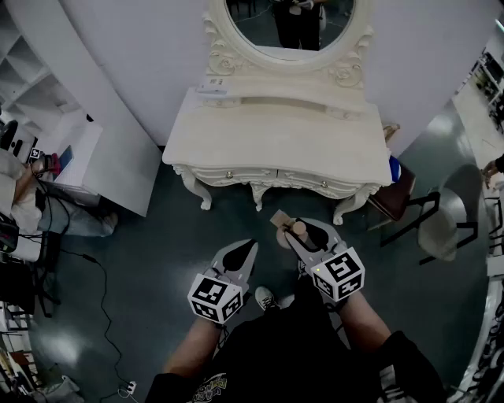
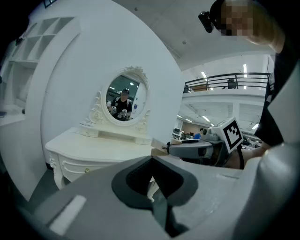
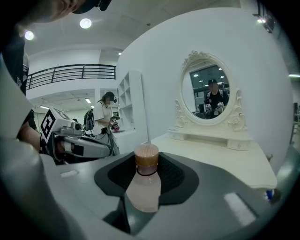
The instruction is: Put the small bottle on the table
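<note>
A small pale pink bottle (image 3: pixel 144 185) with a tan cap (image 3: pixel 146 157) stands upright between the jaws of my right gripper (image 3: pixel 146 187), which is shut on it. In the head view the bottle (image 1: pixel 299 231) shows just in front of the cream dressing table (image 1: pixel 276 142), held above the floor by the right gripper (image 1: pixel 303 234). My left gripper (image 1: pixel 242 253) hangs beside it to the left, shut and empty; in the left gripper view its jaws meet with nothing between them (image 2: pixel 152 187). The table (image 3: pixel 225 157) lies ahead.
An oval mirror (image 1: pixel 290 24) in a carved frame stands at the table's back, with a small white box (image 1: pixel 213 86) at its back left corner. A chair (image 1: pixel 405 201) stands to the table's right, a white shelf unit (image 1: pixel 87 149) to its left. Cables lie on the floor (image 1: pixel 102 299).
</note>
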Demonstrator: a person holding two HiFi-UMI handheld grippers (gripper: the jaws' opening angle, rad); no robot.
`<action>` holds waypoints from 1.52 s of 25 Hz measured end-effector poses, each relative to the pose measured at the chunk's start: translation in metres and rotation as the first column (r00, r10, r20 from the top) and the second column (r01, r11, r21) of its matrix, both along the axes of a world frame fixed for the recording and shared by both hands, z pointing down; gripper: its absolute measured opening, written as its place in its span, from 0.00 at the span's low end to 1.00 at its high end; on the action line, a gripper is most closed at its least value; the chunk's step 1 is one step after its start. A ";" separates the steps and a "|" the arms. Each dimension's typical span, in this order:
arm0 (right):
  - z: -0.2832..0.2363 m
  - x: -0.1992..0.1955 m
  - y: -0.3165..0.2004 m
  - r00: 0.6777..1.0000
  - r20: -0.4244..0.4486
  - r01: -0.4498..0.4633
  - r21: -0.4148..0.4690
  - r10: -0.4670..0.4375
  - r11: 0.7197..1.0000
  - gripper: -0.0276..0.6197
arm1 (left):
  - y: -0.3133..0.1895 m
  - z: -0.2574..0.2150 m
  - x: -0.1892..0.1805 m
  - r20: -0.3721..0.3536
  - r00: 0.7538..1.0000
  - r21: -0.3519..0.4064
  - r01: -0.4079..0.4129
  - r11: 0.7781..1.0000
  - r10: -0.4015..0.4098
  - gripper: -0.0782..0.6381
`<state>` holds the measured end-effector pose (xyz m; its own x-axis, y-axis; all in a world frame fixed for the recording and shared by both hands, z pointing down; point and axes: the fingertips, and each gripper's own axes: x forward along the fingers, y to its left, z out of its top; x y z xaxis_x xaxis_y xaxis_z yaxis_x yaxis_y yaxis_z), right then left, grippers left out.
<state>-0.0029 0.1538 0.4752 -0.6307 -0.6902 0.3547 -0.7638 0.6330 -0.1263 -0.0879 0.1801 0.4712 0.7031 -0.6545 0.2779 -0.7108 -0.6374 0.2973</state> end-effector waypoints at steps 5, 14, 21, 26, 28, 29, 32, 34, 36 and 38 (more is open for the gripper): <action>-0.001 0.003 -0.003 1.000 0.007 -0.004 -0.001 0.004 1.000 0.30 | -0.002 0.000 0.002 -0.002 1.000 0.001 0.004 1.000 -0.004 0.11; -0.007 0.011 -0.004 1.000 0.028 0.008 0.018 -0.008 1.000 0.30 | -0.004 0.000 0.012 -0.009 1.000 -0.004 0.008 1.000 -0.008 0.11; -0.007 0.023 -0.009 1.000 0.030 -0.003 0.007 0.003 1.000 0.30 | -0.008 0.000 0.026 -0.004 1.000 -0.002 -0.012 1.000 0.012 0.11; -0.008 0.033 -0.013 0.999 0.038 -0.012 0.003 0.012 1.000 0.30 | -0.012 -0.003 0.034 -0.008 1.000 -0.002 -0.010 1.000 0.010 0.11; -0.008 0.037 -0.016 0.999 0.036 -0.014 -0.001 0.014 1.000 0.30 | -0.014 -0.003 0.037 -0.009 1.000 -0.002 -0.009 1.000 0.009 0.11; -0.008 0.039 -0.017 0.999 0.034 -0.013 -0.002 0.013 1.000 0.30 | -0.016 -0.004 0.039 -0.009 1.000 -0.001 -0.008 1.000 0.008 0.11; -0.009 0.045 -0.024 0.999 0.034 -0.009 -0.002 0.009 1.000 0.30 | -0.021 -0.005 0.045 -0.008 1.000 0.000 -0.004 1.000 0.004 0.11; -0.010 0.048 -0.029 0.999 0.036 -0.005 -0.002 0.005 1.000 0.30 | -0.026 -0.006 0.048 -0.006 1.000 -0.001 -0.002 1.000 0.002 0.11; -0.011 0.052 -0.035 0.999 0.036 -0.001 -0.002 0.001 1.000 0.30 | -0.030 -0.006 0.052 -0.004 1.000 -0.002 0.002 1.000 -0.002 0.11; -0.011 0.056 -0.040 0.999 0.037 0.005 -0.002 -0.005 1.000 0.30 | -0.034 -0.006 0.056 -0.003 1.000 -0.003 0.007 1.000 -0.007 0.11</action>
